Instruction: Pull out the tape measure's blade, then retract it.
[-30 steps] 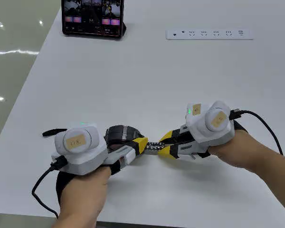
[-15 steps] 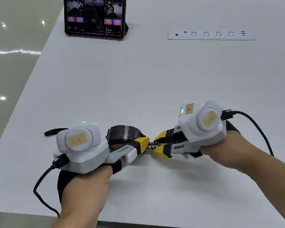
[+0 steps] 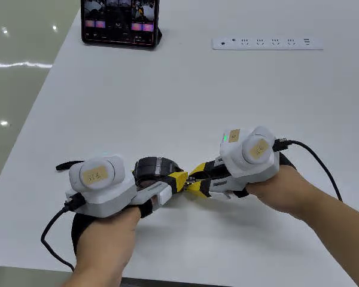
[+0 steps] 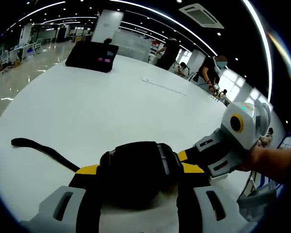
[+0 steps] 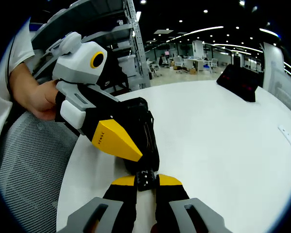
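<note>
A black tape measure (image 3: 153, 169) sits low over the white table (image 3: 167, 101), with my left gripper (image 3: 166, 177) shut on its body; in the left gripper view the case (image 4: 136, 170) fills the space between both yellow-tipped jaws. My right gripper (image 3: 195, 179) faces it from the right, shut on the blade's end hook (image 5: 145, 180). Hardly any blade shows between the hook and the case (image 5: 141, 128). The two grippers nearly touch tip to tip. A black wrist strap (image 3: 69, 165) trails left from the case.
A dark tablet (image 3: 119, 21) stands at the table's far edge, and a white power strip (image 3: 267, 43) lies to its right. The table's left edge (image 3: 33, 119) runs close to my left hand. Cables hang from both grippers.
My right gripper has moved left toward the tape measure, and the exposed blade between the two grippers has shrunk to almost nothing. The left gripper has held still.
</note>
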A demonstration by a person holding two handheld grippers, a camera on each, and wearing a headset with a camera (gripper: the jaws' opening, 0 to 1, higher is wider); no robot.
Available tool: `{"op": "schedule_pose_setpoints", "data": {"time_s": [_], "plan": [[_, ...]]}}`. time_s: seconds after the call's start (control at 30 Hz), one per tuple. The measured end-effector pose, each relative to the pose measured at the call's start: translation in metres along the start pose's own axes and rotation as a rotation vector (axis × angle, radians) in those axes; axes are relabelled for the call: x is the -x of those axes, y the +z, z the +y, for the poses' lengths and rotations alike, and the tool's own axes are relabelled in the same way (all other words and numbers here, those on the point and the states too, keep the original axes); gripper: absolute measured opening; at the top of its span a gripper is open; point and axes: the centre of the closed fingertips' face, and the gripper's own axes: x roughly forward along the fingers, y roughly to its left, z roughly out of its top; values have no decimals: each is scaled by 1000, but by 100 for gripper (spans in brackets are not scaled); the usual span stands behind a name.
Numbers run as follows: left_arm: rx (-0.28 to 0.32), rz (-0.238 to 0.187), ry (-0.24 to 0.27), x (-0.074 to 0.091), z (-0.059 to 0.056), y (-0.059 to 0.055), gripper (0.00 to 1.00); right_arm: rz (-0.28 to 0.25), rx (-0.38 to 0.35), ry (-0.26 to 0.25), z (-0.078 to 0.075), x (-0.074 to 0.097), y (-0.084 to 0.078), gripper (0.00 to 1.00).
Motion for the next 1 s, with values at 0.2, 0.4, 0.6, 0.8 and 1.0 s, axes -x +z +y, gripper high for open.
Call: {"op": "schedule_pose_setpoints", "data": {"time_s": [0.2, 0.4, 0.6, 0.8, 1.0], "plan": [[3, -3, -2, 0, 0, 0, 58, -4, -2, 0, 0, 0, 0, 11], [5, -3, -11, 0, 0, 0, 59, -5, 14, -3, 1, -1, 0, 12], [-8, -14, -16, -1, -1, 0, 61, 3, -5, -4, 2, -1, 0, 13], [-12, -18, -33, -1, -2, 1, 61, 5, -33, -5, 3, -1, -1, 19], [-32, -15, -40, -1, -2, 2, 61, -1, -54, 4, 6, -2, 0, 24]]}}
